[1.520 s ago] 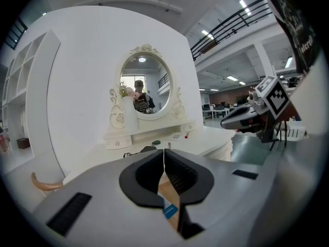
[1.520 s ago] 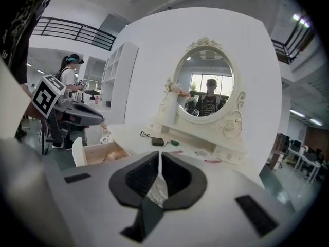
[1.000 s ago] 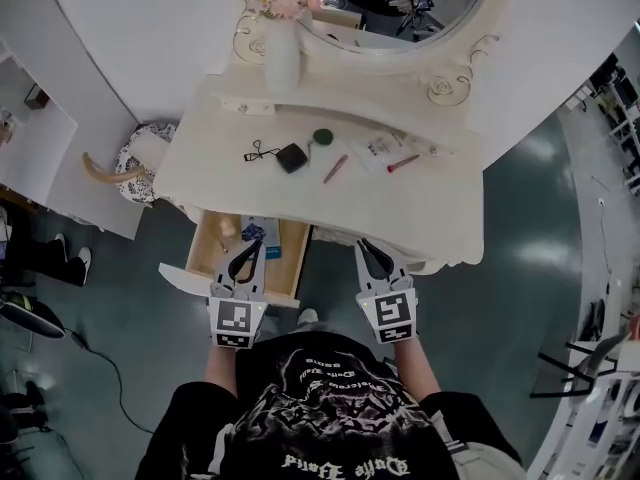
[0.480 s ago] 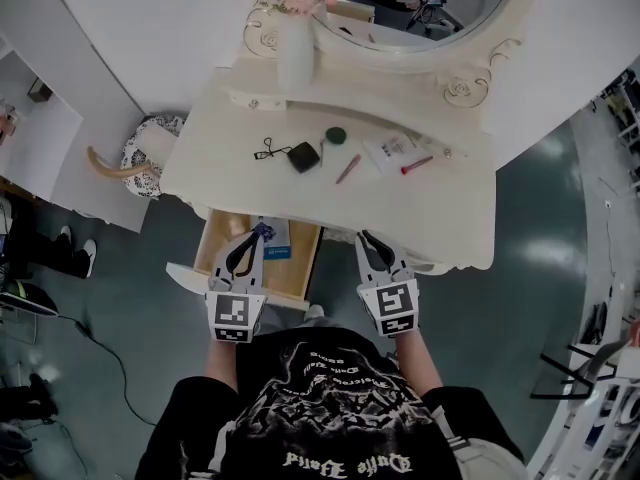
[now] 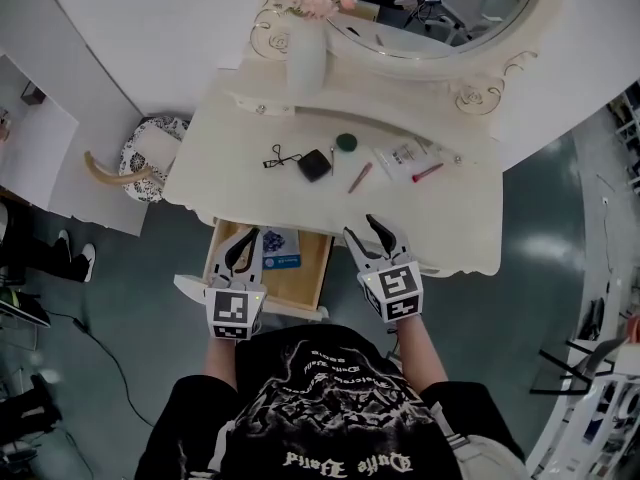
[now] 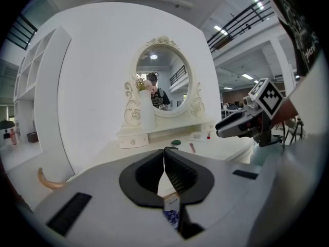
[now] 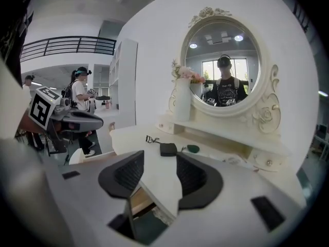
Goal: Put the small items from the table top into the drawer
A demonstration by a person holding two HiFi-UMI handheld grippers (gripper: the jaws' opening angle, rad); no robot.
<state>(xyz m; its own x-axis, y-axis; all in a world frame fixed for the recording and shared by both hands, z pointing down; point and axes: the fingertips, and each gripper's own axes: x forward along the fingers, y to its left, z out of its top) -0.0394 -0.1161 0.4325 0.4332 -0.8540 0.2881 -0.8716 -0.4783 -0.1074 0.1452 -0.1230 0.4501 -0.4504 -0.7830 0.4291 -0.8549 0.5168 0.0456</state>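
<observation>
Left gripper (image 5: 240, 246) above open drawer (image 5: 301, 286), fingers closed, empty. Right gripper (image 5: 366, 230) at desk (image 5: 445, 220) front edge, fingers opening, nothing between.

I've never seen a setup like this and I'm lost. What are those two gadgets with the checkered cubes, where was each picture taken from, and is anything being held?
There is no robot here. A person holds a hand-worked two-jaw gripper in each hand. The overhead picture comes from a camera on the person's head, looking down. The other two come from cameras riding on the grippers, each looking along its own jaws.

The left gripper is above the open drawer with its jaws shut and empty. A blue-and-white pack lies inside the drawer. The right gripper is near the table's front edge, with its jaws opening and nothing between them.

On the table lie what looks like an eyelash curler, a black case, a green round piece, a pink stick and a red stick.
</observation>
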